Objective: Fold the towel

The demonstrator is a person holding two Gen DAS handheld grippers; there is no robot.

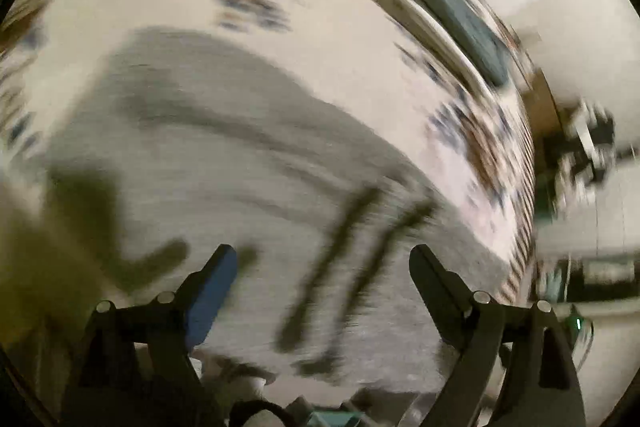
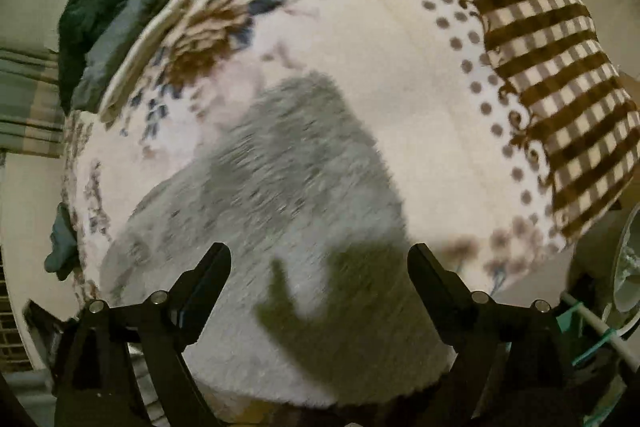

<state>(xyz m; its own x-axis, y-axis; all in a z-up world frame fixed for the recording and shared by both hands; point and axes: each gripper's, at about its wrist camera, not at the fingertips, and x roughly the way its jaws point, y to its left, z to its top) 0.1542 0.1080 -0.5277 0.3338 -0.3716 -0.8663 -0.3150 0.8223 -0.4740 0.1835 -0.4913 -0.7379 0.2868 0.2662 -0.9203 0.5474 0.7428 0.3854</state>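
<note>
On the floral bedspread (image 2: 360, 67) the grey towel (image 2: 280, 187) is lying loose while both the left gripper (image 1: 322, 267) and right gripper (image 2: 320, 263) are hovering wide open, empty, so a sloppy pinch probably risks bunching it.

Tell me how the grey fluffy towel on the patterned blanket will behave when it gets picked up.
The grey fluffy towel will probably go floppy and drape, since it lies slack with soft rounded edges. Its thick pile suggests an easy, non-slippery grip. It may drag on the patterned fleece blanket beneath.
</note>
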